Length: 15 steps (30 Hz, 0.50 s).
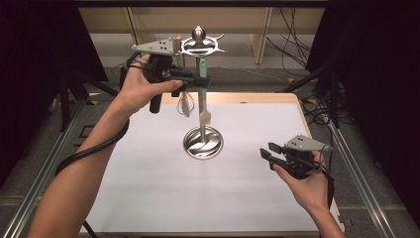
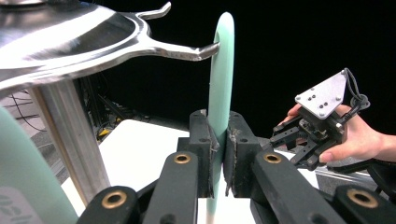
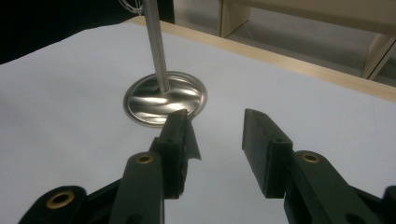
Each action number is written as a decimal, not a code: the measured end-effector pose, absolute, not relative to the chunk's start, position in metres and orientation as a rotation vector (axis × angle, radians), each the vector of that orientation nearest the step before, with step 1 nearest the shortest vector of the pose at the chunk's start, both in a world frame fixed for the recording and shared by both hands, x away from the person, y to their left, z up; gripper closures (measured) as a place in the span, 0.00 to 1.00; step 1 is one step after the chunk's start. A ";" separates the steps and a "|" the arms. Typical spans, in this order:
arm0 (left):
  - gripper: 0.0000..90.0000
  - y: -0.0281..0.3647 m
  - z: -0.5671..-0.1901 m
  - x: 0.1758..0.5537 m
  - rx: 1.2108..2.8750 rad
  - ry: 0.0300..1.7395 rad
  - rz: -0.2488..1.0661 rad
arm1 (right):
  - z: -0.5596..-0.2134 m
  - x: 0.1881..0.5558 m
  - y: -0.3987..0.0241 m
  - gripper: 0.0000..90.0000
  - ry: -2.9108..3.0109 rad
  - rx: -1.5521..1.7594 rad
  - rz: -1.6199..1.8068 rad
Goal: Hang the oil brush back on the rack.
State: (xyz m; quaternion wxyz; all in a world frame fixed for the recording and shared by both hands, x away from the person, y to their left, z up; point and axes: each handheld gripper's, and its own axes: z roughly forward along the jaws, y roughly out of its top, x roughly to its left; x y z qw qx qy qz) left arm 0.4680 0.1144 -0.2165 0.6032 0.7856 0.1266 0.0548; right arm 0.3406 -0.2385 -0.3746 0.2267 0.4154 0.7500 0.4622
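Left hand (image 1: 141, 84) is raised high over the table's far side, forearm angled up, holding the left gripper (image 1: 200, 81) level, pointing rightward at the steel utensil stand (image 1: 202, 141). Its jaws are clenched on the mint-green handle of a spatula-like utensil (image 2: 220, 88). The handle's long axis runs vertical, top end by a hook of the stand's silver top ring (image 2: 187, 50), blade end hanging down toward the round base. Right hand (image 1: 304, 186) rests low near the white table's (image 1: 148, 188) right edge; right gripper (image 1: 267, 154) points left toward the stand, jaws released, nothing between.
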 end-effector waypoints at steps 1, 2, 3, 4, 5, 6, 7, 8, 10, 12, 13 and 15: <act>0.92 0.114 -0.217 0.468 1.817 0.292 0.126 | -0.375 0.341 -0.238 0.68 2.068 1.144 1.273; 0.92 0.115 -0.217 0.468 1.817 0.290 0.126 | -0.375 0.341 -0.238 0.68 2.067 1.144 1.273; 0.92 0.115 -0.217 0.468 1.817 0.291 0.127 | -0.375 0.342 -0.239 0.68 2.056 1.124 1.271; 0.92 0.116 -0.217 0.468 1.818 0.292 0.129 | -0.375 0.342 -0.239 0.68 2.058 1.128 1.272; 0.92 0.116 -0.218 0.469 1.815 0.293 0.127 | -0.375 0.342 -0.240 0.68 2.056 1.125 1.268; 0.92 0.116 -0.218 0.469 1.815 0.297 0.126 | -0.375 0.341 -0.239 0.68 2.066 1.148 1.272; 0.92 0.117 -0.218 0.469 1.818 0.297 0.125 | -0.375 0.341 -0.239 0.68 2.068 1.148 1.271; 0.92 0.117 -0.218 0.470 1.818 0.298 0.123 | -0.375 0.341 -0.239 0.68 2.071 1.148 1.271; 0.92 0.118 -0.218 0.470 1.813 0.305 0.114 | -0.375 0.341 -0.239 0.68 2.074 1.148 1.269; 0.92 0.118 -0.218 0.471 1.814 0.306 0.110 | -0.374 0.341 -0.239 0.68 2.067 1.144 1.271; 0.91 0.118 -0.219 0.471 1.810 0.308 0.105 | -0.374 0.343 -0.241 0.68 2.058 1.100 1.272; 0.91 0.120 -0.220 0.472 1.795 0.322 0.086 | -0.372 0.342 -0.243 0.68 2.092 1.100 1.249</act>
